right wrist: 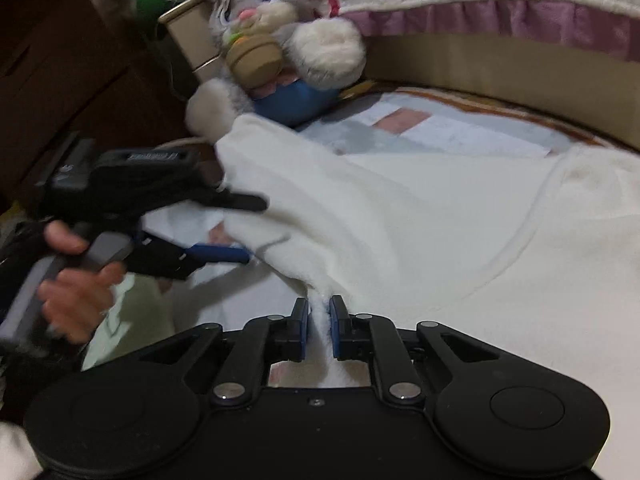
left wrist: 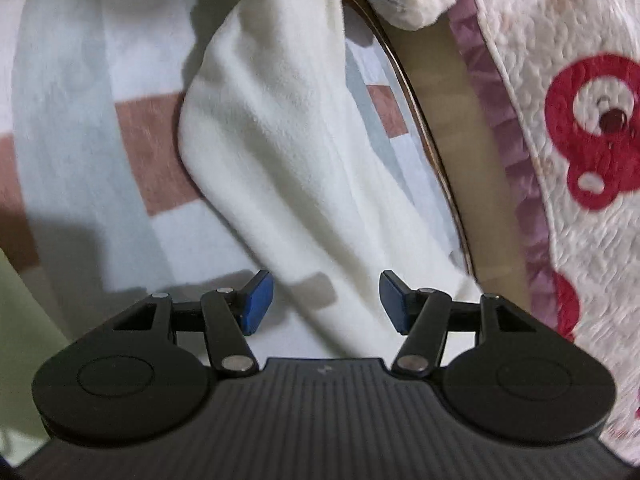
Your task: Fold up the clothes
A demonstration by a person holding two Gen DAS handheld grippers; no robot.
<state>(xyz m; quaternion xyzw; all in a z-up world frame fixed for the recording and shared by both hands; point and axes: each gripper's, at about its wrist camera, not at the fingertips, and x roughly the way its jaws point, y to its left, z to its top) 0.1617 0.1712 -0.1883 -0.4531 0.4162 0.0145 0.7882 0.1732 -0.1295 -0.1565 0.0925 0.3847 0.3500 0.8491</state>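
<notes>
A cream fleece garment point(right wrist: 420, 216) lies spread on a checked blanket point(left wrist: 72, 140). In the right wrist view my right gripper point(right wrist: 320, 316) is shut on a raised fold of the garment's near edge, with cloth pinched between the blue pads. In the left wrist view a long cream sleeve point(left wrist: 272, 128) runs from the top down between the fingers of my left gripper point(left wrist: 325, 302). Its blue pads stand wide apart and do not press on the cloth. The right wrist view also shows the left gripper point(right wrist: 244, 228), held by a hand point(right wrist: 76, 280), with its jaws open around the sleeve's edge.
A grey and white plush rabbit point(right wrist: 276, 40) sits at the blanket's far end. A quilt with red patterns and a purple frill point(left wrist: 568, 128) hangs over a beige bed side point(left wrist: 448, 120) on the right. Dark wooden furniture point(right wrist: 60, 60) stands at the left.
</notes>
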